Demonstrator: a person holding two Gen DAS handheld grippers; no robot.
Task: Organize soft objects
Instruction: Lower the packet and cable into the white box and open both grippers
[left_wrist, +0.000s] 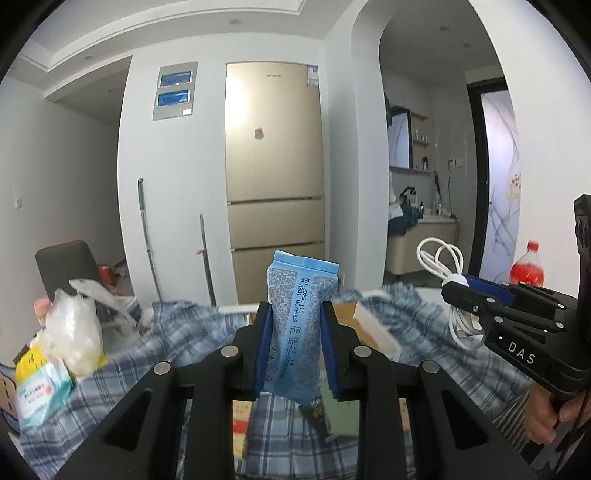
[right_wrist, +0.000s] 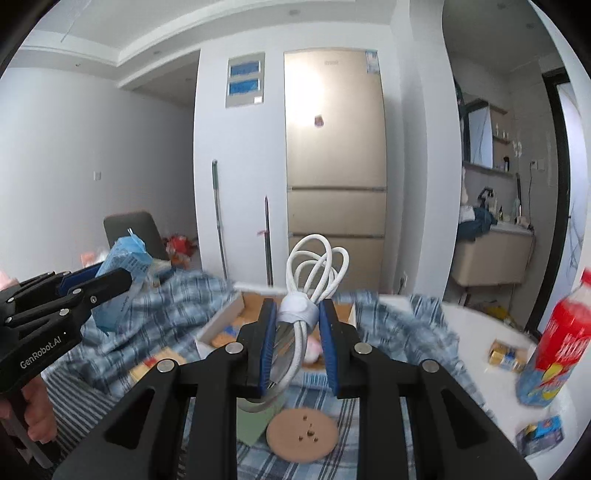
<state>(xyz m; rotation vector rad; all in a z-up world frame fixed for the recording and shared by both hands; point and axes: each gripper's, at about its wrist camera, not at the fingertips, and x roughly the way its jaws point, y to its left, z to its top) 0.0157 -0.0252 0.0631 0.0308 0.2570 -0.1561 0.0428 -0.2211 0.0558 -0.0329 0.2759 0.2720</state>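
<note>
My left gripper (left_wrist: 296, 314) is shut on a light blue soft packet (left_wrist: 299, 314) with printed text, held upright above the blue plaid cloth (left_wrist: 155, 354). It also shows at the left of the right wrist view (right_wrist: 122, 275). My right gripper (right_wrist: 298, 314) is shut on a coiled white cable (right_wrist: 314, 273) bound with a white strap, held above an open cardboard box (right_wrist: 225, 317). The right gripper with the cable shows at the right of the left wrist view (left_wrist: 458, 291).
A clear plastic bag (left_wrist: 72, 328) and a tissue pack (left_wrist: 40, 387) lie at the left. A red-capped drink bottle (right_wrist: 554, 332), small packets (right_wrist: 506, 354) and a round cork coaster (right_wrist: 302, 435) lie at the right and front. A gold fridge (left_wrist: 275, 177) stands behind.
</note>
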